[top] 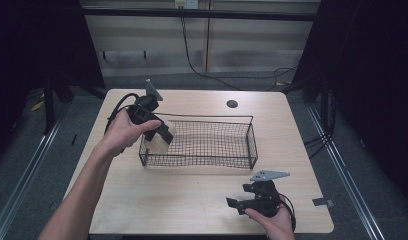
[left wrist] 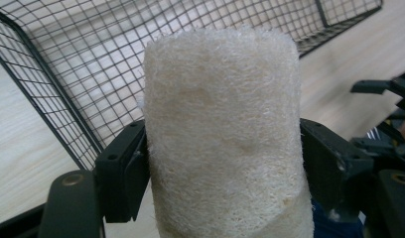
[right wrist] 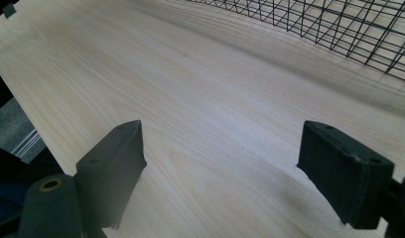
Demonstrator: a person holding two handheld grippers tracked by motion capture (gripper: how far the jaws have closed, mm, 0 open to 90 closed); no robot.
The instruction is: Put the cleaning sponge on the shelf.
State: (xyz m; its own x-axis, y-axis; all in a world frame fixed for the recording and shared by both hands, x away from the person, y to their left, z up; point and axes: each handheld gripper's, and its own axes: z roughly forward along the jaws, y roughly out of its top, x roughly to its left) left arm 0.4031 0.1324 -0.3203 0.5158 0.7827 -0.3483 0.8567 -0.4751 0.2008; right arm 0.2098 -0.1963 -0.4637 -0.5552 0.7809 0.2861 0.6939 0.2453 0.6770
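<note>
Left gripper (top: 161, 134) clamped on a pale loofah sponge (left wrist: 223, 134), held over the left end of the black wire basket (top: 251, 142). Right gripper (top: 238, 204) near the table's (top: 192, 200) front edge, jaws wide apart, nothing between.

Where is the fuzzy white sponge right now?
The sponge is clamped in the left gripper, over the wire basket's left end in the high view.

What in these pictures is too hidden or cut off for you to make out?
- Loofah sponge, left gripper view: its lower end runs off the bottom edge, so its full length is unknown.
- Wire basket, high view: the left tongs and sponge hide its left corner.
- Right tongs, high view: too small and dark to judge their gap there; the right gripper view shows them open.
</note>
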